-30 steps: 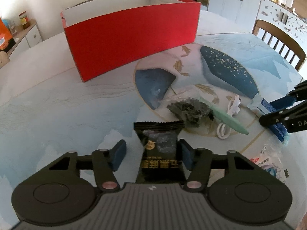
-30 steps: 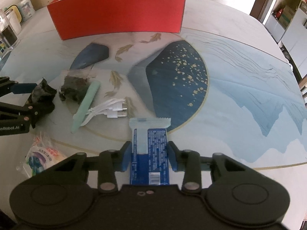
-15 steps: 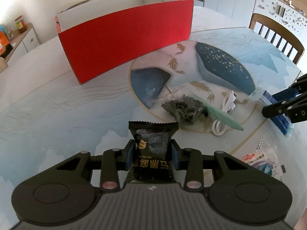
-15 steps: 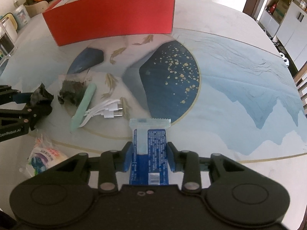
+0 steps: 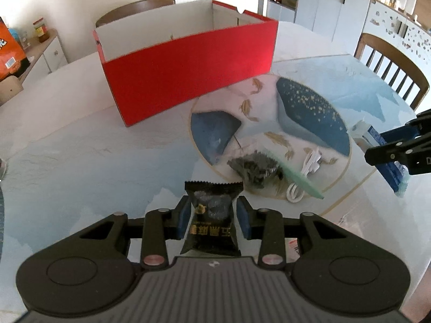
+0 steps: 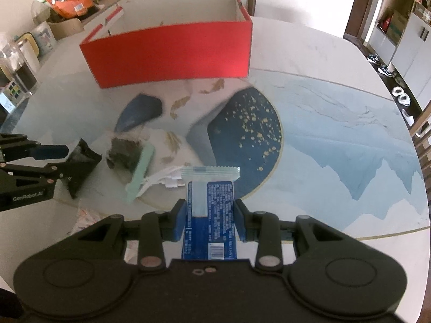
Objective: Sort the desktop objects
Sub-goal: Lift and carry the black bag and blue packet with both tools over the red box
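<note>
My left gripper [image 5: 213, 219] is shut on a black snack packet [image 5: 211, 215] and holds it above the table. It also shows in the right wrist view [image 6: 80, 164]. My right gripper [image 6: 210, 219] is shut on a blue and white snack bar [image 6: 210, 215], lifted off the table; the bar also shows in the left wrist view [image 5: 382, 156]. An open red box [image 5: 188, 78] with a white inside stands at the far side, also in the right wrist view [image 6: 169, 51]. It looks empty where I can see in.
On the table lie a clear bag of dark stuff [image 5: 254, 165], a mint green stick [image 5: 299, 177], a white cable [image 5: 304, 172] and a printed packet [image 6: 83, 218] near the front edge. Wooden chairs [image 5: 393, 72] stand around the table.
My left gripper closed on the black packet and lifted it. Both grippers rose and drew nearer the red box with their packets.
</note>
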`<state>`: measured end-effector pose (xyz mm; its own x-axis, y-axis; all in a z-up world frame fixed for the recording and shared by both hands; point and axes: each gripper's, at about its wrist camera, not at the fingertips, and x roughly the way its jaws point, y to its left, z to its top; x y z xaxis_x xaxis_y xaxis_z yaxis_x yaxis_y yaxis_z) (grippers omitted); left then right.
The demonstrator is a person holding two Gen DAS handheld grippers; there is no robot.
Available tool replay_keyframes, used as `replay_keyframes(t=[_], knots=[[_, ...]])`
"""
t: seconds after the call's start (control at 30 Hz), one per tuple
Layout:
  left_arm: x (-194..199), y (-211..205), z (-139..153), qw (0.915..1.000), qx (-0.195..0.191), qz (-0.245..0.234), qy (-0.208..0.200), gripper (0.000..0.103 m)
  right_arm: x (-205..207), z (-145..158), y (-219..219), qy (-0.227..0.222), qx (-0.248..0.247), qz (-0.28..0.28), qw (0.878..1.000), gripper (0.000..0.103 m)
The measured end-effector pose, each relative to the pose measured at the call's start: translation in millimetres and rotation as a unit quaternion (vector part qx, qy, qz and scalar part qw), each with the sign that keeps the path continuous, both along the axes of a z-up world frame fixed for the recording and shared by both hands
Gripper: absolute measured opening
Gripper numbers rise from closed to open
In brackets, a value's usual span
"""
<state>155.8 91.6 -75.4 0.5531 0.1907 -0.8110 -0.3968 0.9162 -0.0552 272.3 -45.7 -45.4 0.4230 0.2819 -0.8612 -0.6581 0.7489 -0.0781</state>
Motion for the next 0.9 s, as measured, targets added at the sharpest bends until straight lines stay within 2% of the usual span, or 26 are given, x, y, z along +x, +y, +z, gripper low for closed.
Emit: replay_keyframes(t=[0.1,0.2,0.27,0.3,0.33,0.4,0.5,0.7,0.87,0.9], knots=[[1,-2,2,1.0,0.008,-0.001,0.004,0.036,0,7,-1,-0.008,0.006,0.003,1.0,0.036],[1,0,-3,1.0,0.0,-0.006,-0.003,0.038,3,8,-4,-0.006,0.007,-0.002,1.0,0.036],[1,4,-7,0.9999,-0.003,0.005,-0.011,0.057,3,7,-5,-0.005,0.006,-0.003,1.0,0.036],[1,7,-8,0.9998,-0.011,0.009,-0.015,0.072,3,6,-6,-0.004,0.005,-0.003,1.0,0.036],[0,10,-10,0.9995,-0.021,0.012,-0.022,0.073,3,4,-7,-0.003,0.003,-0.003,1.0,0.036],[0,13,-13,0.999,-0.033,0.012,-0.026,0.073,2,2,-9,0.0,0.002,-0.006,1.0,0.036],[4,16,-23,0.9989,-0.043,0.012,-0.01,0.073,2,-1,-11,0.006,-0.001,-0.008,1.0,0.036],[8,20,-38,0.9988,-0.045,0.021,0.006,0.073,5,-4,-17,0.011,-0.003,-0.018,1.0,0.036],[10,16,-38,0.9993,-0.036,0.007,0.008,0.073,7,-4,-20,0.013,-0.003,-0.021,1.0,0.036],[11,16,-38,0.9994,-0.034,0.006,0.008,0.069,8,-5,-20,0.013,-0.003,-0.021,1.0,0.036]])
